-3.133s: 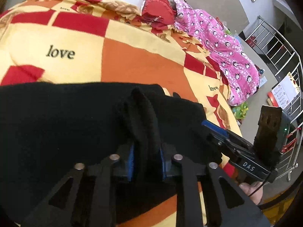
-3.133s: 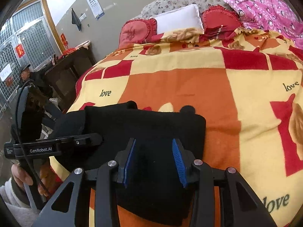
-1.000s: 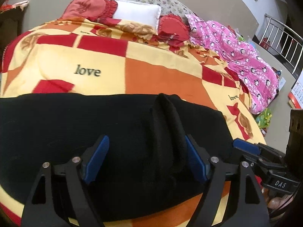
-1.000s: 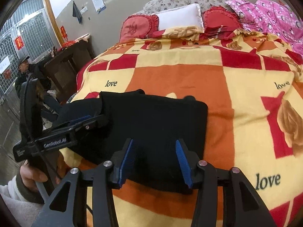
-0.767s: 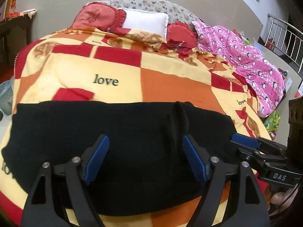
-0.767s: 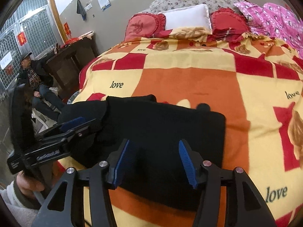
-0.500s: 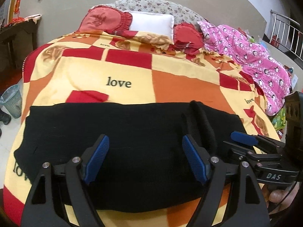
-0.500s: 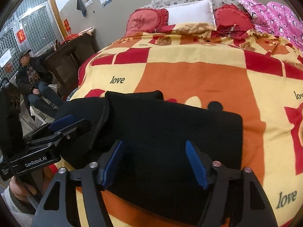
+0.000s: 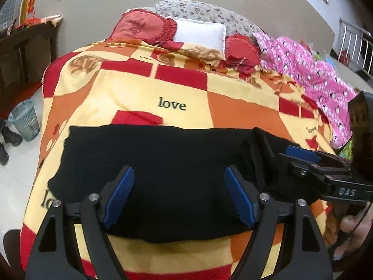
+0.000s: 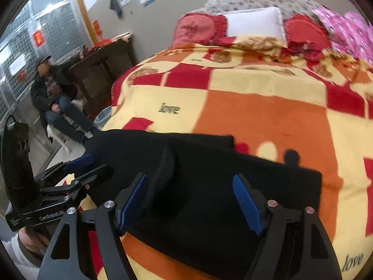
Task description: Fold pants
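Observation:
The black pants (image 9: 177,161) lie folded in a wide rectangle near the front edge of the bed, on the red, orange and yellow blanket (image 9: 233,102). A raised ridge of black fabric (image 9: 263,147) stands near their right end. My left gripper (image 9: 179,171) hovers open over the pants' near edge, with nothing pinched between its blue pads. In the right wrist view the pants (image 10: 233,186) fill the lower middle. My right gripper (image 10: 190,178) is open above them, and the fabric ridge (image 10: 163,170) lies just inside its left finger, unpressed. Each gripper shows at the edge of the other's view.
Red cushions and a white pillow (image 9: 200,32) line the head of the bed, with a pink patterned garment (image 9: 310,74) on its right side. A person (image 10: 56,93) sits beside a dark wooden table (image 10: 100,65) to the left. A mesh bin (image 9: 24,121) stands on the floor.
The left gripper let go of the fabric ridge it had pinched and opened wide. The right jaws widened. Both grippers drew back from the pants, which now lie flat.

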Available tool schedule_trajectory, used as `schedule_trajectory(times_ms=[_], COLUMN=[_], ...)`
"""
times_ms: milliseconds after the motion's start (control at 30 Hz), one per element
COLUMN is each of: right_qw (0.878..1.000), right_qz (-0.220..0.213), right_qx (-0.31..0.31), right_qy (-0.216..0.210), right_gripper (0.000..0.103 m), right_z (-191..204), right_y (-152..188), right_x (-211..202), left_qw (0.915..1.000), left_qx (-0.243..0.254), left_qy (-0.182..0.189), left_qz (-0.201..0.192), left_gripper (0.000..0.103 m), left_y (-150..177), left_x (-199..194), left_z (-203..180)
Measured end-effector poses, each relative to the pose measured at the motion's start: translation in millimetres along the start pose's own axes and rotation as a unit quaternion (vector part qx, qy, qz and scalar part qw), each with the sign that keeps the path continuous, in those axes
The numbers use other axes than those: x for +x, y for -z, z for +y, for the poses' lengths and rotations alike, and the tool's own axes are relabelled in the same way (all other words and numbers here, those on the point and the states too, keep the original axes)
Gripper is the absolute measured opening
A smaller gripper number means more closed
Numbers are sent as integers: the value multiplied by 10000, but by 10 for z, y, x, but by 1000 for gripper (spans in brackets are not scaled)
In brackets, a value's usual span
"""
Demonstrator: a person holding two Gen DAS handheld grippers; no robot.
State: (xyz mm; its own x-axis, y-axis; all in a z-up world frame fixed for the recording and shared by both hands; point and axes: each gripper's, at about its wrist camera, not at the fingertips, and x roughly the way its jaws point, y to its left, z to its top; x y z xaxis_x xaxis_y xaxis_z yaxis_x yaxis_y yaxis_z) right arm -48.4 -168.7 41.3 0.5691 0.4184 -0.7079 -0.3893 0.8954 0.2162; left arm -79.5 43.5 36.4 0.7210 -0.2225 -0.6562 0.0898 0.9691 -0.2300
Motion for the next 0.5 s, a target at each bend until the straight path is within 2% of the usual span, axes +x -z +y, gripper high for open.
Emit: schedule_trajectory(times_ms=[167,300,400,500], right_qw=[9996,9994,9993,9993], right_qz=[122,73,17,-16], right_qx=[-166,-285,-372,-321], right_qy=[-174,-197,22,197], right_gripper=[77,77,77,77], right_z=[138,217,186,57], right_y=[-134,-123,-73,15], right_x=[203,161,83,6], left_qw=[9993,9969,9950,9952], left_qx=[-357,-771,-975,-906], left_qy=[-126,-151,-99,6], left_qz=[1,-98,-191,-361], left_gripper=[80,80,80,80], left_y=[-47,-141,-216,-257], left_x=[-87,-173,-252,-353], left_z=[263,492,572,530])
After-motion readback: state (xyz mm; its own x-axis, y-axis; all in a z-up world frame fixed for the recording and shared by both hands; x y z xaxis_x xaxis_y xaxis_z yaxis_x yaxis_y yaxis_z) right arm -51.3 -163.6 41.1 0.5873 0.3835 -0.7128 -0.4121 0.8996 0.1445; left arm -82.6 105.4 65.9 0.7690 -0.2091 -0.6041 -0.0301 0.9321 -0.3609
